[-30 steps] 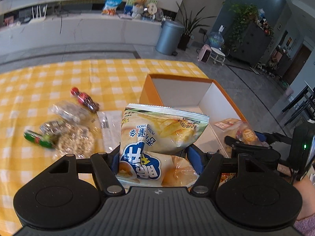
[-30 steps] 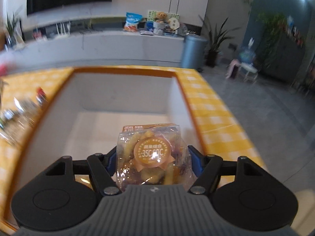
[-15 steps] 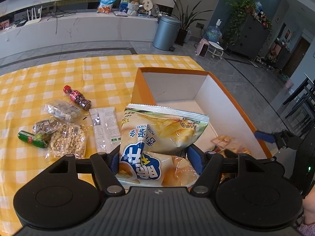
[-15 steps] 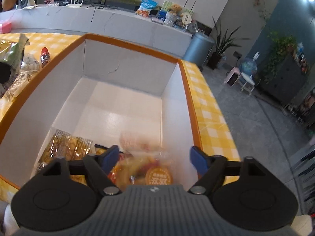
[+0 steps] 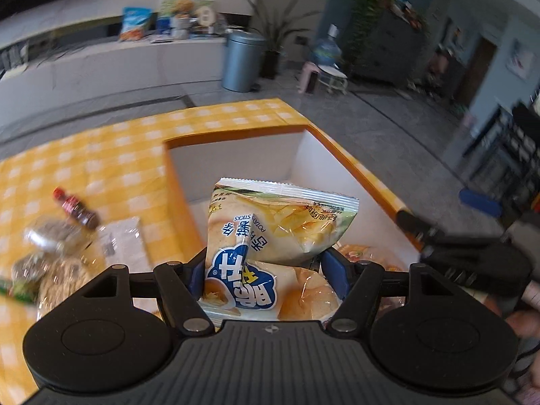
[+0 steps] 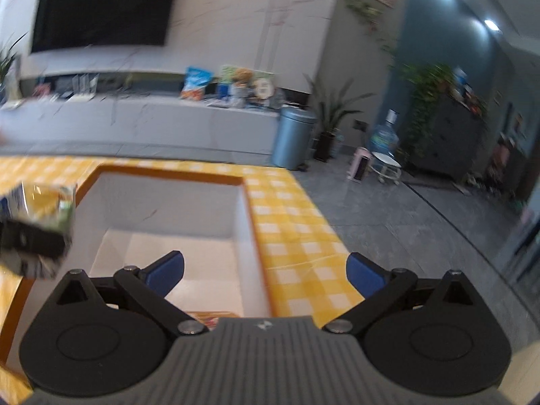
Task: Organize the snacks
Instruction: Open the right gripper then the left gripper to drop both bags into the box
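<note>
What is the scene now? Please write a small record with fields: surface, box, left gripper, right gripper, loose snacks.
surface: table with yellow checked cloth
box: orange box, white inside, open top, some snacks in its near end
left gripper: left gripper shut on chip bag, above the box's near end
right gripper: right gripper, jaws just opened wide, nothing between them
loose snacks: small bottle and blurred packets left of the box

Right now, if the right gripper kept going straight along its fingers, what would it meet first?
Probably the white floor of the orange box; the right gripper stands open and empty, nothing between. Depth is unclear.
</note>
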Tool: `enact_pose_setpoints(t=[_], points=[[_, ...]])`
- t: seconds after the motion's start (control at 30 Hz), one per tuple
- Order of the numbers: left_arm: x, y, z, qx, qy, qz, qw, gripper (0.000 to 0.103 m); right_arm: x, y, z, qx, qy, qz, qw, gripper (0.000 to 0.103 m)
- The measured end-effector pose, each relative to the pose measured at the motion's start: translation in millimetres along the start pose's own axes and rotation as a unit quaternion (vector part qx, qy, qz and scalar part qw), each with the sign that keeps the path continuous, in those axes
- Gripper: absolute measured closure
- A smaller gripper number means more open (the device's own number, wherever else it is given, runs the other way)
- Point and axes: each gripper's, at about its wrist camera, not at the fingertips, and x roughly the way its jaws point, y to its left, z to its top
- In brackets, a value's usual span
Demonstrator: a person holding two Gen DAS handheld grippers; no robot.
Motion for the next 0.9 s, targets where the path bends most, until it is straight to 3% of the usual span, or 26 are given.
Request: enact_pose_setpoints(t=[0.13,0.27,0.47,0.57,0.63,0.7,0.8,0.9], points=[[14,-17,6,0.078,-0.001,-0.018,0.9968,0.024,3,-23,-2,0.067,0.004,-0.011,0.998,0.003],[31,-34,12,0.161,0.016,-0.033,0.9862,0.025,4,-38,-2,0.113,-0.001,-0.011,0.994,0.003],[65,-50,8,0.295,0.063,-0.019,0.9534,0.026,4,-41,-2,0.123,-0.007,0.002,0.992,0.003],[74,-50,0,0.353,0.077,-0.021,0.9321,0.026,4,-41,-2,0.122,-0.008,0.005,0.993,0.003],[79,-49,-7,0.388,0.085,-0.022,0.9175,0.026,4,-40,-2,0.123,-0.007,0.007,0.992,0.003],[85,-47,-11,0.407,0.097,-0.017,0.9079,0.026,5,-40,-1,0.125,-0.004,0.008,0.992,0.003],[92,-43,-17,0.411,0.113,-0.006,0.9044,0.022,6,-41,-2,0.126,-0.003,0.011,0.992,0.003],[90,-40,-22,0.414,0.099,-0.005,0.9048,0.015,10,-44,-2,0.129,0.0,0.013,0.992,0.003]])
